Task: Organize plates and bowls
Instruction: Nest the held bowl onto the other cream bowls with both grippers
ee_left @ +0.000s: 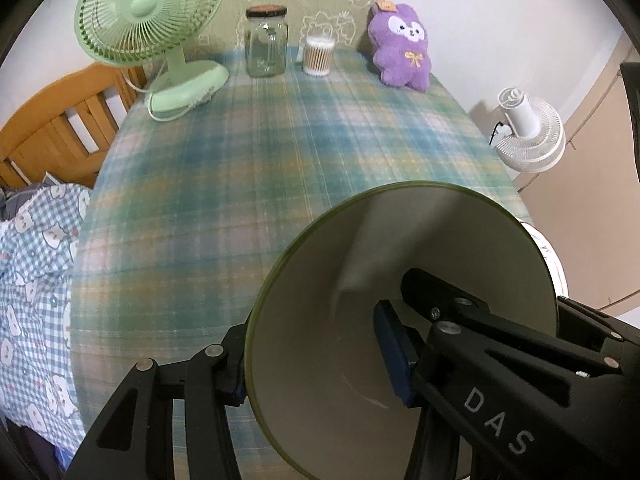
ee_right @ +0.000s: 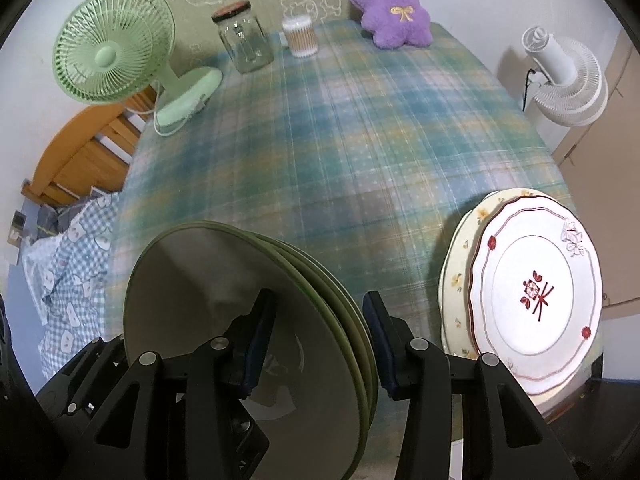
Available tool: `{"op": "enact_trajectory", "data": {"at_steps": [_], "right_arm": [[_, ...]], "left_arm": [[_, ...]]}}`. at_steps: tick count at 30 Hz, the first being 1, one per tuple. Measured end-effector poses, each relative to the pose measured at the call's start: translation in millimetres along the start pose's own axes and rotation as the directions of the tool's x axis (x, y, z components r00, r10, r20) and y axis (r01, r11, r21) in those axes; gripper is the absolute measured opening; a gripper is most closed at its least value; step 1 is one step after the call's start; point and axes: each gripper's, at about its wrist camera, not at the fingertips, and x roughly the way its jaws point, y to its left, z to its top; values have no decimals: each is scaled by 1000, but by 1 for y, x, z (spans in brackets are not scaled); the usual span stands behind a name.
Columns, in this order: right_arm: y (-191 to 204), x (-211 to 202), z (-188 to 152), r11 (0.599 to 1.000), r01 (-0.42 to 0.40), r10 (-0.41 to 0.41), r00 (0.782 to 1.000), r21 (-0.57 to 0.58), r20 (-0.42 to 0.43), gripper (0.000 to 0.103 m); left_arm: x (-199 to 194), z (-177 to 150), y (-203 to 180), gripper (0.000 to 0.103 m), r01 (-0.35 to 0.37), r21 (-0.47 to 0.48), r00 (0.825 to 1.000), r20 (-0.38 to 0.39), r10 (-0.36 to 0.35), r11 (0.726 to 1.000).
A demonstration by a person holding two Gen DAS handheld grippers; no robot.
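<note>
Green-rimmed plates (ee_right: 248, 320) stand on edge above the plaid bench (ee_right: 340, 140), clamped by your left tongs (ee_left: 312, 364) and right tongs (ee_right: 320, 344) together, seemingly so the stack lifts as one.

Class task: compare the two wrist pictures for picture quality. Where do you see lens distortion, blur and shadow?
Left wrist: fisheye bends the table edges; tablecloth slightly soft; a shadow falls inside the green-rimmed plates. Right wrist: same bowing; patterned plates sharp; they cast shadow onto the cloth.
</note>
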Motion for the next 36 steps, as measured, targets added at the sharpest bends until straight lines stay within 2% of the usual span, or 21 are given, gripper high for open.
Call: {"op": "enact_trajectory", "data": {"at_steps": [7, 13, 24, 36], "right_arm": [[2, -20, -3, 1000, 6, -6, 999, 18, 31, 49], [-12, -31, -4, 1000, -6, 5, 999, 16, 50, 49], [-61, -47, 9, 1000, -10, 11, 999, -19, 54, 49], [-124, -48, 23, 1000, -3, 4, 999, -26, 37, 49]], "left_arm": [[-16, 0, -4, 52, 3, 26, 1000, 20, -4, 1000], [-21, -1, -19, 52, -6, 25, 999, 42, 5, 1000], [-22, 5, -70, 52, -13, -14, 998, 54, 14, 1000], [-2, 16, -130, 52, -9, -32, 999, 38, 10, 999]]}}
